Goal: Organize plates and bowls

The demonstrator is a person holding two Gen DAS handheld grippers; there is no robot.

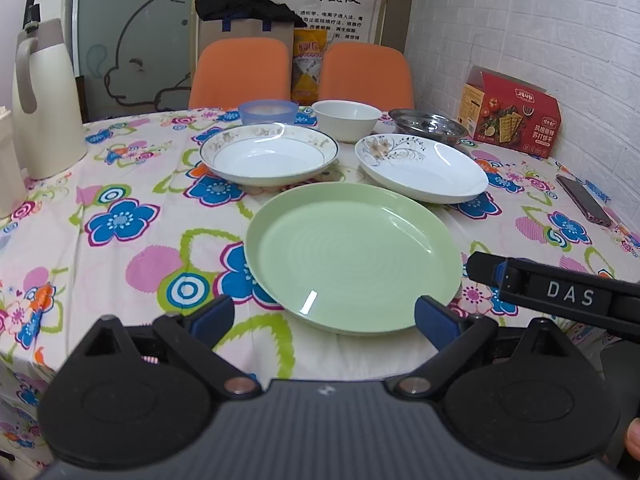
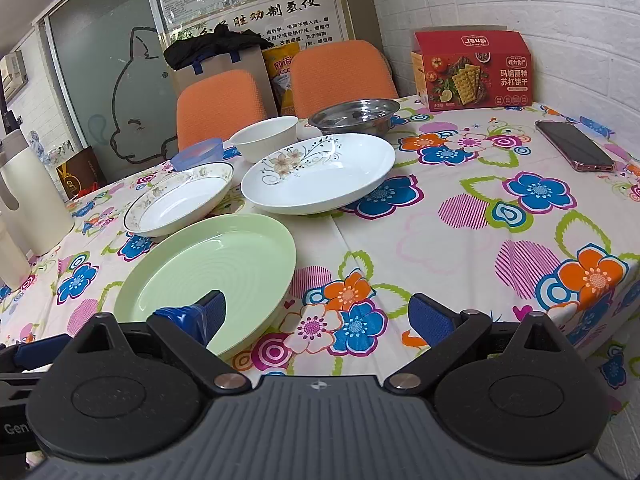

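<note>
A green plate (image 1: 352, 256) lies near the front edge of the table (image 1: 120, 280), which is covered by a flowered cloth. Behind it, toward the middle, sit two white plates side by side: a gold-rimmed plate (image 1: 269, 154) on the left and a flower-painted plate (image 1: 424, 168) on the right, each just beside the green one. Along the far edge stand a blue bowl (image 1: 267, 111), a white bowl (image 1: 346, 119) and a steel dish (image 1: 428, 124) in a row.

A cream jug (image 1: 44, 100) stands at the left edge, a red cracker box (image 1: 510, 114) in the far right corner against the brick wall, and a phone (image 2: 574, 146) lies near the right edge. Two orange chairs (image 1: 240, 74) back onto the far edge.

The left gripper (image 1: 324, 316) hovers over the front edge with jaws wide and empty, the green plate's near rim between them. The right gripper (image 2: 316, 316) hovers to its right, jaws also wide and empty, its left finger over the green plate's rim. The front right part of the cloth lies bare.
</note>
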